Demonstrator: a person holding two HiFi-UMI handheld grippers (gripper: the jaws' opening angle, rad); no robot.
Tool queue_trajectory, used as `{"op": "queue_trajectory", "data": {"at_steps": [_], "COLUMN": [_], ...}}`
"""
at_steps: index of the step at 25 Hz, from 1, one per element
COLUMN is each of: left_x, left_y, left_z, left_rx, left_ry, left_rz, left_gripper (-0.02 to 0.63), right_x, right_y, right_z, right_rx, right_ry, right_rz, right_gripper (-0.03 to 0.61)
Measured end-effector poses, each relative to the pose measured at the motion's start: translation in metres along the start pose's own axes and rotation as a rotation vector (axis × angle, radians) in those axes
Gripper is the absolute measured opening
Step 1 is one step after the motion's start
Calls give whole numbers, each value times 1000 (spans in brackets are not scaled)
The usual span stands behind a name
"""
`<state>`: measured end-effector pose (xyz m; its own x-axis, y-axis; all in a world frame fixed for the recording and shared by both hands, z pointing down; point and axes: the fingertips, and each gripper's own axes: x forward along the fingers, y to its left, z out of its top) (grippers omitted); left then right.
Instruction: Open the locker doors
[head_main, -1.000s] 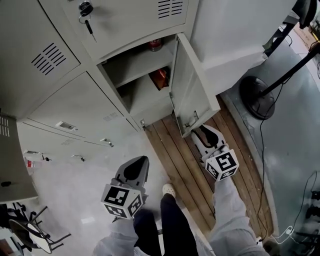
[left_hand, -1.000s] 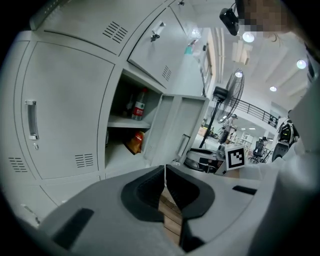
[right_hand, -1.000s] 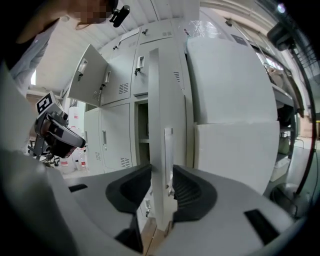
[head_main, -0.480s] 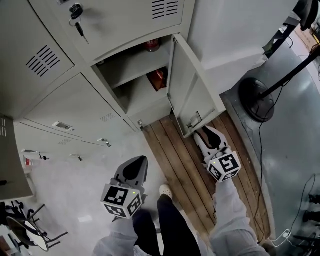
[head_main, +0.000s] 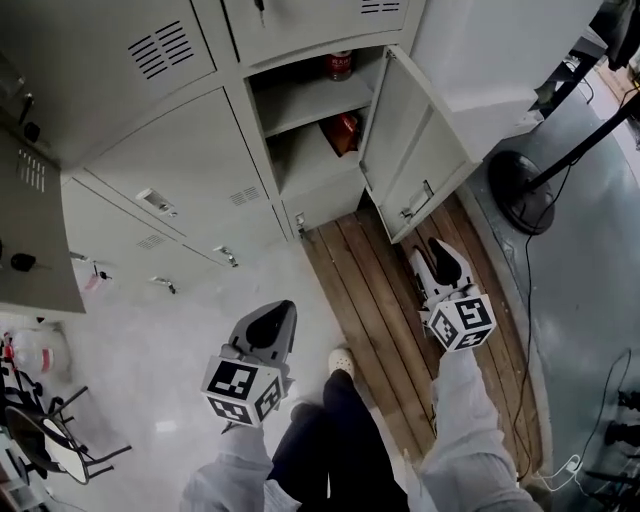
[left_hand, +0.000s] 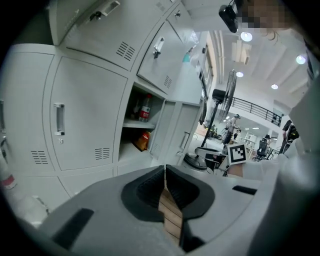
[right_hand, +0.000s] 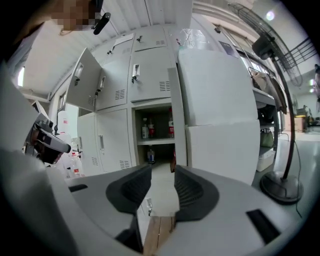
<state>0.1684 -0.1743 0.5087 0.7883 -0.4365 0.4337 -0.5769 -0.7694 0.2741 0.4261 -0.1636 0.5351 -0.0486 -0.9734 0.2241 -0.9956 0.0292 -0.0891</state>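
The open locker door (head_main: 415, 135) stands just ahead of the right gripper (head_main: 446, 258), whose jaws are partly apart and empty. The left gripper (head_main: 272, 322) is closed on nothing. Judged next: part its jaws and reach the handle (head_main: 157, 202) of the shut door (head_main: 185, 160) ahead-left of it.

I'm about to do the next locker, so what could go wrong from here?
The open door hangs just beyond the open, empty right tool; a sideways move could knock it back toward shut. The left tool is shut, so it probably cannot grip the closed neighbour's handle until it opens.
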Motion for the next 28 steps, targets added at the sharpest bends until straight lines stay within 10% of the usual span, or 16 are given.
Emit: {"op": "queue_trajectory", "data": {"at_steps": [12,28], "left_x": [-126,-123], "left_y": [24,85], "left_z": [-70,-133], "left_rx": [-55,-56], "left_ry": [31,64], "left_rz": [80,173], "left_gripper": [16,15], "right_x": [-32,62], "right_y": [163,254], "right_z": [-24,-112], "right_rx": [-74,-40], "right_ry": [64,212], "right_rz": [187,387], "right_gripper": [130,130]}}
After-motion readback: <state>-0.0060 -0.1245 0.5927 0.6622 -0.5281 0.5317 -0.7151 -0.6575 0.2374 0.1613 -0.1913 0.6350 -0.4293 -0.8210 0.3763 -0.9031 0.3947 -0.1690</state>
